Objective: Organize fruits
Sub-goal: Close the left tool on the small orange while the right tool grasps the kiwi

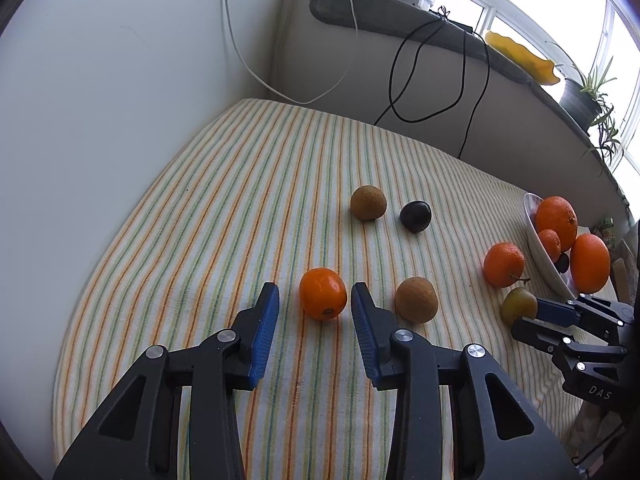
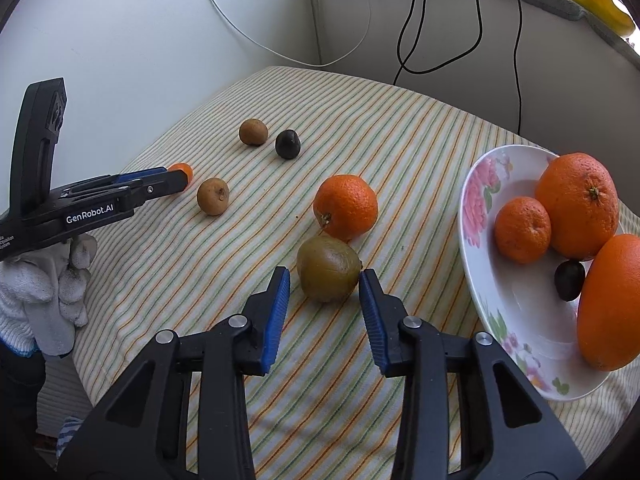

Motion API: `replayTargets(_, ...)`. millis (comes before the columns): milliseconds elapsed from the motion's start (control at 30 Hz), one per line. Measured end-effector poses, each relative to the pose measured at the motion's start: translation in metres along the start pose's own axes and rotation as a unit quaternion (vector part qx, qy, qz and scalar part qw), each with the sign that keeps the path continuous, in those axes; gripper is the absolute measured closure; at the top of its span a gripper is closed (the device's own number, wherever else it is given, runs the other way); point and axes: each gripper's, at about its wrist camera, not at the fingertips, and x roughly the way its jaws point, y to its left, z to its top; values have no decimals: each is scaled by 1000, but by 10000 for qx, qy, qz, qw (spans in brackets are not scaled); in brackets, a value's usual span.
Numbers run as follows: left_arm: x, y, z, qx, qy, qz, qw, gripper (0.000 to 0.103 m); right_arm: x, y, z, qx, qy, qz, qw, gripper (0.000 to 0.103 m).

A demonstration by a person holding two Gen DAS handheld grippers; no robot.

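Striped cloth [image 1: 240,200] by a white wall [image 1: 100,100]; my left gripper [image 1: 316,300] angles down, part-open around a tangerine [image 1: 322,298], my right gripper [image 2: 325,292] part-open around a kiwi [image 2: 328,269], neither gripped.

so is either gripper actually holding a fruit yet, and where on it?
Neither. The left gripper straddles the small orange mandarin with gaps on both sides. The right gripper flanks the greenish-brown kiwi-like fruit; its pads aren't pressing on it.

Black cables [image 1: 464,80] and a white cord [image 1: 236,40] hang behind the striped cloth [image 1: 240,184].
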Motion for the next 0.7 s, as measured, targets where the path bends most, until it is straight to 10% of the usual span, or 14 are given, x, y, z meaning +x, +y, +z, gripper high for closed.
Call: replayTargets(700, -13, -1, -1, -89, -119, -110, 9998, 81, -12, -6, -3, 197, -92, 213, 9995, 75)
